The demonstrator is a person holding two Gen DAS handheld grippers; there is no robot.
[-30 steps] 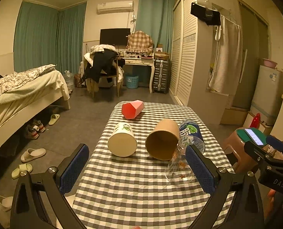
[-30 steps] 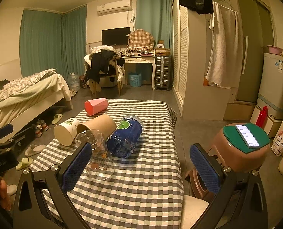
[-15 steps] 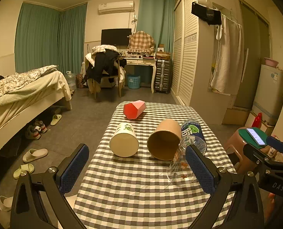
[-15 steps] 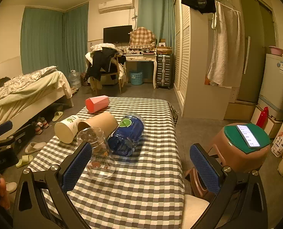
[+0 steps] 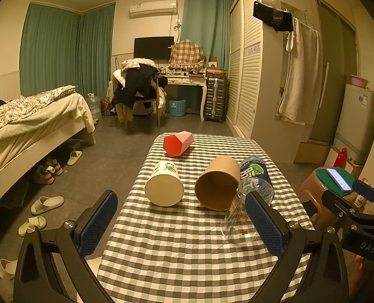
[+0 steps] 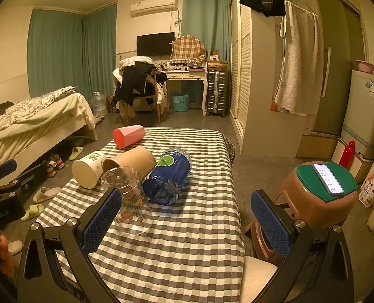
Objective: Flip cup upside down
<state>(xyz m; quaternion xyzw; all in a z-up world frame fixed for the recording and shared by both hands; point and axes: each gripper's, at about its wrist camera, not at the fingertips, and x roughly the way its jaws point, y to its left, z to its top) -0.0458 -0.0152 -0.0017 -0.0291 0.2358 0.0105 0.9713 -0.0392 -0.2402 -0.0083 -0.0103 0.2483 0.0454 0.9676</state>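
Observation:
Several cups lie on their sides on the checkered table (image 5: 176,252): a white paper cup (image 5: 164,187) (image 6: 89,169), a brown paper cup (image 5: 217,183) (image 6: 131,160), a red-pink faceted cup (image 5: 178,143) (image 6: 128,135), a clear glass cup (image 5: 240,219) (image 6: 130,202) and a blue-labelled clear cup (image 5: 255,174) (image 6: 169,179). My left gripper (image 5: 180,223) is open and empty, short of the white and brown cups. My right gripper (image 6: 185,223) is open and empty, with its left finger just in front of the glass cup.
A brown stool (image 6: 320,202) with a green top and a phone (image 6: 327,178) stands right of the table. A bed (image 5: 27,126) is at the left, with slippers (image 5: 46,204) on the floor. A wardrobe (image 5: 257,75) and a fridge (image 5: 356,118) are at the right.
Both views have shifted slightly; the cups sit a little nearer and lower in the frames. Both grippers stay open and no cup has moved.

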